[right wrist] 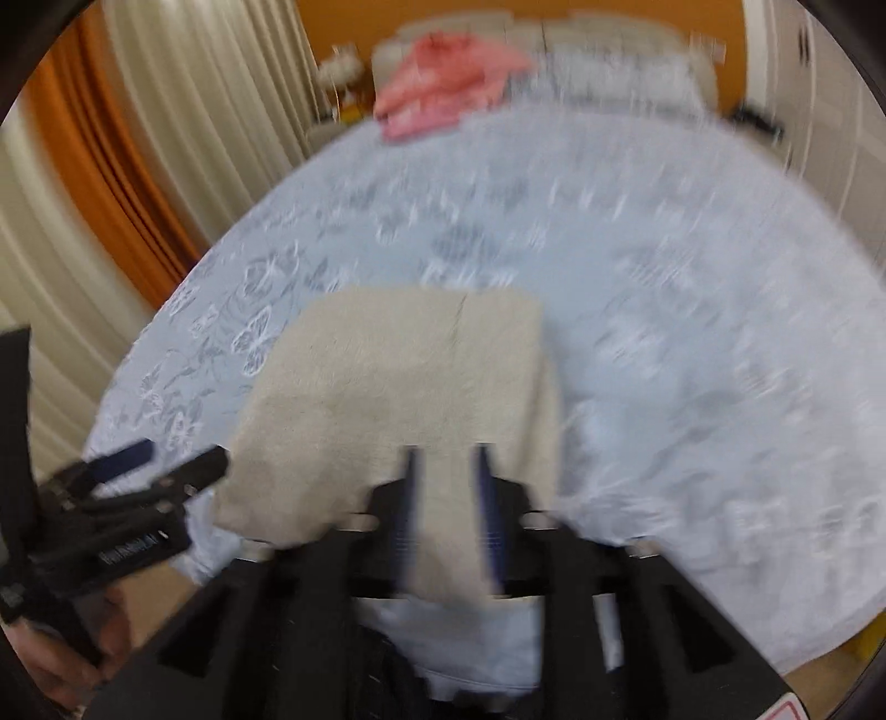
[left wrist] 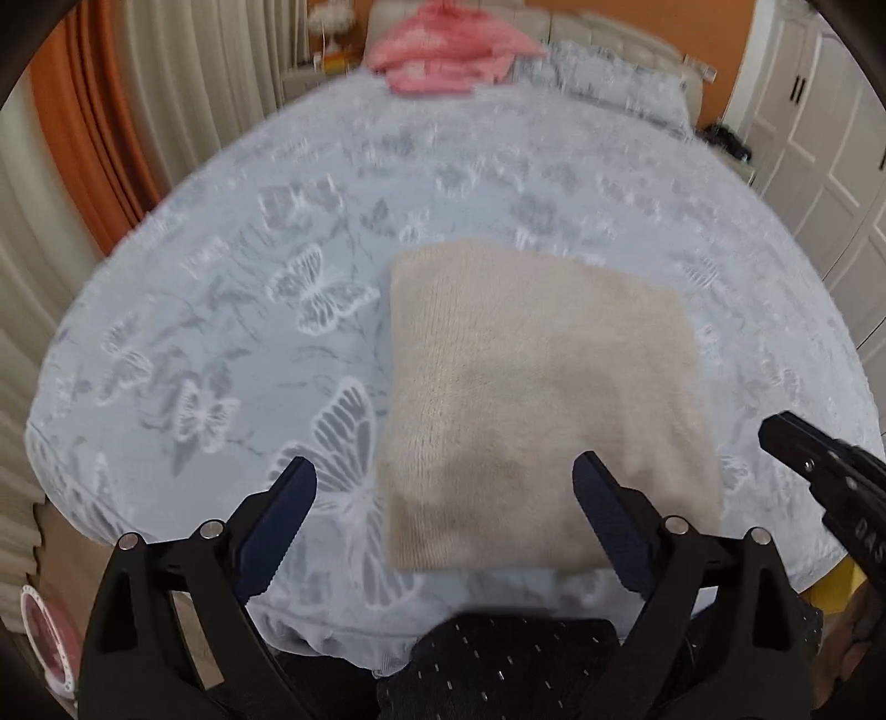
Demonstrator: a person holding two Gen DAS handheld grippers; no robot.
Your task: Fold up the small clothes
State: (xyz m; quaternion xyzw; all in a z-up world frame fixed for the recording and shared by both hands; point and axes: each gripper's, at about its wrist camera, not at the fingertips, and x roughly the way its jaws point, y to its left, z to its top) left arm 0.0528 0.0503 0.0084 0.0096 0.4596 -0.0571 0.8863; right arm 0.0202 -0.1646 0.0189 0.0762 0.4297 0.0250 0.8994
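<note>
On bed (left wrist: 232, 232) near its front edge, beige knit (left wrist: 531, 399) lies folded square and flat; left gripper (left wrist: 443, 487) and right gripper (right wrist: 446, 459) fingers both released, empty, clear above it, so fold looks done.

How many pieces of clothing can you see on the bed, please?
2: a folded beige knitted garment on the near part of the butterfly-patterned bedspread, and a crumpled pink garment at the far end. Others may be hidden.
</note>
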